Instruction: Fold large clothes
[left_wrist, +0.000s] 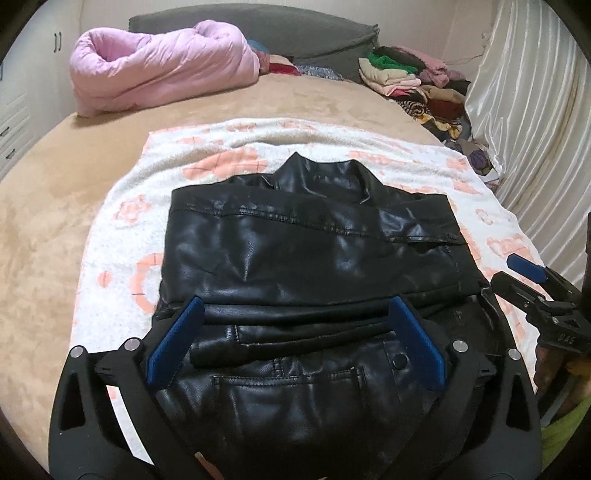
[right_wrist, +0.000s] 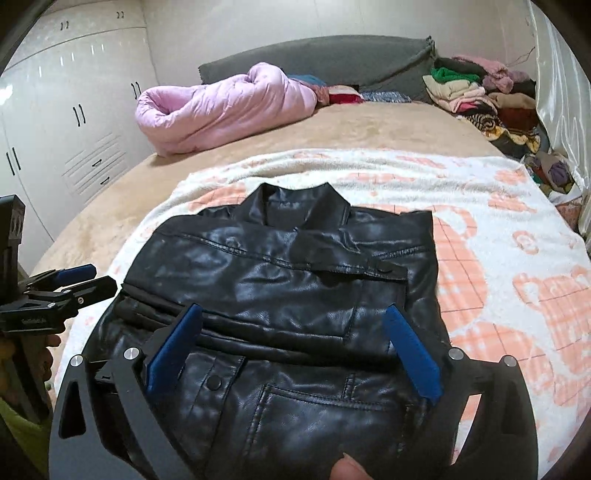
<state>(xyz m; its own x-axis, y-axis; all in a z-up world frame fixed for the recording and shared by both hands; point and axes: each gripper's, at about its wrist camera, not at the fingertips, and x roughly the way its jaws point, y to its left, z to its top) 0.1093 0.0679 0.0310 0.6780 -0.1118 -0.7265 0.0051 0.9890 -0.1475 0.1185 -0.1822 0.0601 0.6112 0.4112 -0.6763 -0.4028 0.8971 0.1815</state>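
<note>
A black leather jacket (left_wrist: 310, 266) is lying on a white blanket with peach patterns (left_wrist: 122, 229), which is spread over the tan bed (left_wrist: 44, 192). The jacket is partly folded: its sleeves are lying crosswise over the body, its collar (left_wrist: 325, 173) is pointing toward the headboard, and its hem with a pocket and a snap is lying at the near end of the blanket.

The left gripper (left_wrist: 295, 343) is hovering over the near part of the jacket with its blue pads (left_wrist: 173, 343) spread wide apart and nothing held between them. The right gripper (right_wrist: 291, 350) is likewise hovering over the near part of the jacket, its blue fingers standing wide and gripping nothing. From the left wrist camera, the right gripper is showing just beside the jacket's right edge; from the right wrist camera, the left gripper is showing just beside the jacket's left edge.

Beyond the jacket, toward the grey headboard (left_wrist: 295, 33), a rolled pink quilt (left_wrist: 155, 70) is sitting on the bed. A pile of folded clothes (left_wrist: 417, 85) is resting to the right of the quilt, near the shiny curtain (left_wrist: 532, 110). White wardrobes (right_wrist: 62, 110) are standing to the left of the bed.
</note>
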